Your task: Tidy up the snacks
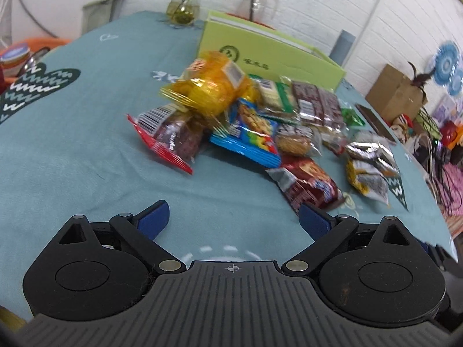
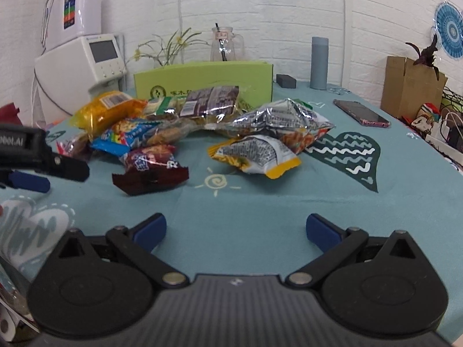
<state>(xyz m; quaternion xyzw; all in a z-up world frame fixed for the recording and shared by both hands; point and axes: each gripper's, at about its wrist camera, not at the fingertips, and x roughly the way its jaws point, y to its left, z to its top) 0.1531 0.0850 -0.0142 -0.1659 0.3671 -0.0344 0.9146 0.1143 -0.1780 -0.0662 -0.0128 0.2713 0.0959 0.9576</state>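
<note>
Both my grippers, left (image 1: 233, 219) and right (image 2: 235, 230), gape empty; snacks (image 2: 185, 127) heaped at 12 o'clock may slide if nudged.

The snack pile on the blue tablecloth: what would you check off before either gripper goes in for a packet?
1. Left gripper open and empty: ok.
2. Right gripper open and empty: ok.
3. Dark red snack packet lies nearest, loose at the pile's edge: ok.
4. Green box open on top to take snacks: cannot tell.
5. Pink phone lies apart from the snacks: ok.
6. Left wrist view sharp enough to aim: not ok, the orange bag is blurred.
</note>
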